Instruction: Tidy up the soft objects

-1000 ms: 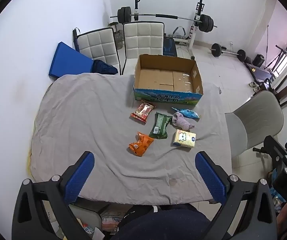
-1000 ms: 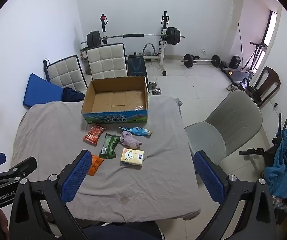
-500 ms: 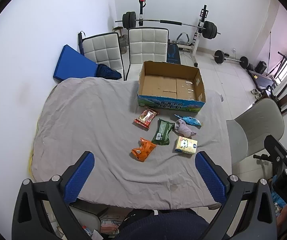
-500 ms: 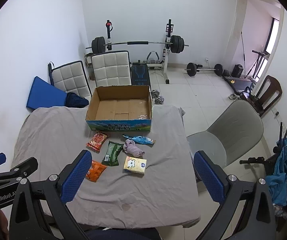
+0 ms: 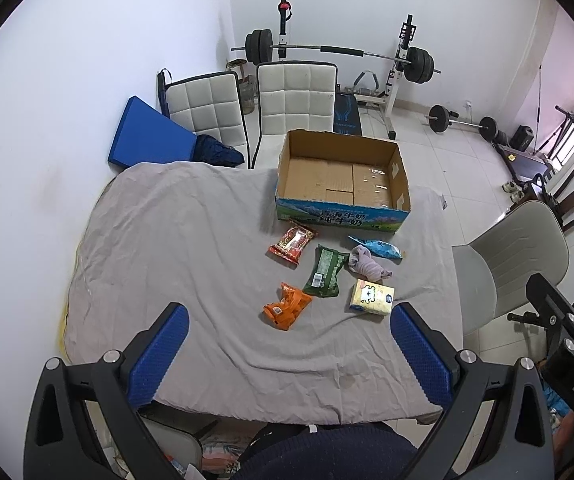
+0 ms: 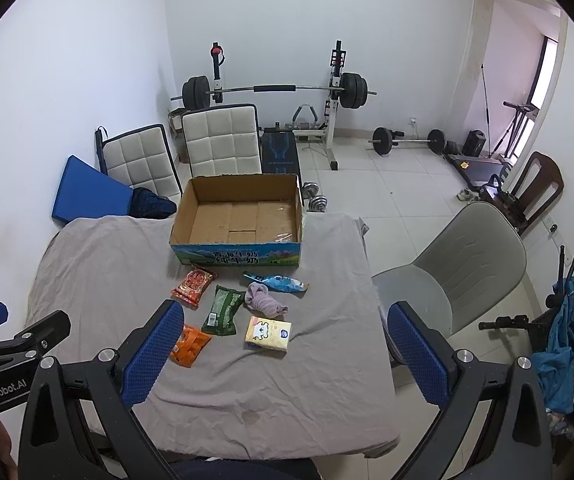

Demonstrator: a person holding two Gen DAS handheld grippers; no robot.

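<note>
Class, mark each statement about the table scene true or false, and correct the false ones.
1. The open cardboard box holds nothing. True.
2. The left gripper clamps the orange snack packet. False: it is open, holding nothing.
3. The crumpled lilac cloth lies beside the blue snack packet. True.
4. The yellow tissue pack sits inside the box. False: it lies on the grey tablecloth.
5. The right gripper is open. True.

You see a grey cloth [image 5: 175,240] under a brown cardboard box [image 5: 343,176] with a blue-green printed front. Before it lie a red packet [image 5: 293,240], a dark green packet [image 5: 325,270], an orange packet [image 5: 287,306], a light blue packet [image 5: 379,247], a lilac sock [image 5: 367,266] and a pale yellow tissue pack [image 5: 371,298].
</note>
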